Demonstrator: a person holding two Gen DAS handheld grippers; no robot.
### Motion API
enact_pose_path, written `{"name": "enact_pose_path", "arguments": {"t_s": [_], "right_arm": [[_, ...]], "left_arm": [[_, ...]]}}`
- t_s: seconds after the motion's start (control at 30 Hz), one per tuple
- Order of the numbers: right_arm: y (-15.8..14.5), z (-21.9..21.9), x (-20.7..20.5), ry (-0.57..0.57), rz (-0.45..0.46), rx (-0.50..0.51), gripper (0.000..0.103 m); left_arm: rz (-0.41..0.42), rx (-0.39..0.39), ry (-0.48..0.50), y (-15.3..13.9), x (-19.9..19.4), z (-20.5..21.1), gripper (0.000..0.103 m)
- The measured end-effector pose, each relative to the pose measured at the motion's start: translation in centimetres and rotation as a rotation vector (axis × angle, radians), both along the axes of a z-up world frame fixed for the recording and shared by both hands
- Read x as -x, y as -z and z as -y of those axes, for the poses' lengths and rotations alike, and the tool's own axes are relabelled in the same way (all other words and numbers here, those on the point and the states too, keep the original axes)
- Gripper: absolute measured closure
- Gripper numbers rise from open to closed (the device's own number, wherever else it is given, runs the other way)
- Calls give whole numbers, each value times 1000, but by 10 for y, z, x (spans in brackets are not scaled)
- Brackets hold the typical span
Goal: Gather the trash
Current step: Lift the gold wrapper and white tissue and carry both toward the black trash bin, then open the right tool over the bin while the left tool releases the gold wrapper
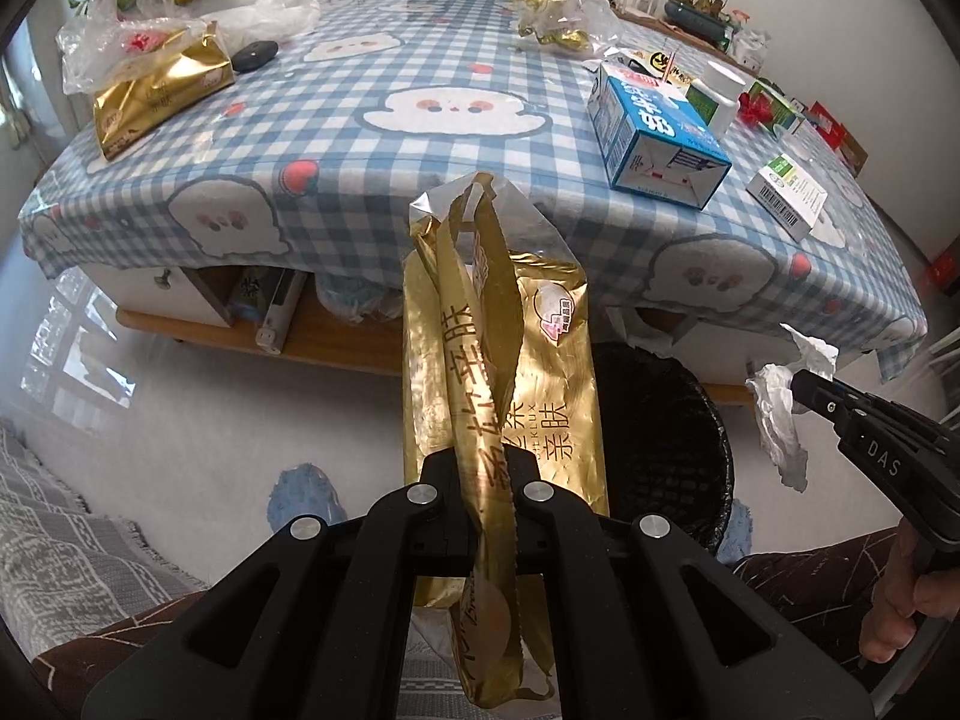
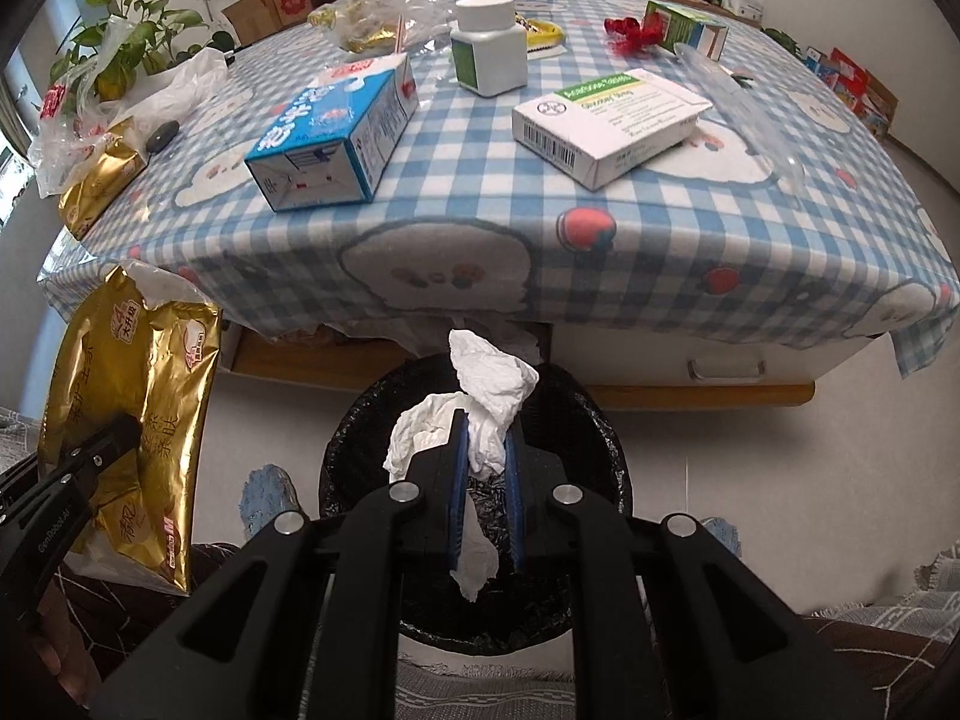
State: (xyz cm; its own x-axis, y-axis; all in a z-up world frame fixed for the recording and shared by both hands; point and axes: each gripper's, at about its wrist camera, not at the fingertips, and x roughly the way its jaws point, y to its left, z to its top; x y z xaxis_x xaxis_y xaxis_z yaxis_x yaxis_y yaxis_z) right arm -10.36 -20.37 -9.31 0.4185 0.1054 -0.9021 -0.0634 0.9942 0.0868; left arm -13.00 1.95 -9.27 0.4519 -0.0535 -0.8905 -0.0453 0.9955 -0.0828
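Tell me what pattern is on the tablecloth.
The tablecloth is a blue-and-white check with white cartoon faces and red dots, clearest in the right wrist view.

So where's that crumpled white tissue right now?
The white tissue is pinched in the right gripper, directly above the black bin on the floor in front of the table.

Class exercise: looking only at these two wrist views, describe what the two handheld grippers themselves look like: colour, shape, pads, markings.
Both grippers are matte black plastic with angular linkage arms joined by round silver bolts. The right gripper has blue ribbed pads lining its fingers, and white "DAS" lettering shows on its side in the left wrist view. The left gripper carries small white "GenRobot.AI" lettering, seen from the right wrist view. No cables show.
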Motion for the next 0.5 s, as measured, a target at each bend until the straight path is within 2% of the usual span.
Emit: {"name": "enact_pose_path", "arguments": {"t_s": [0.5], "right_arm": [[57,-10,-4,-12,-73,43,93]], "left_arm": [[-28,-72,26,47,-5,16,103]]}}
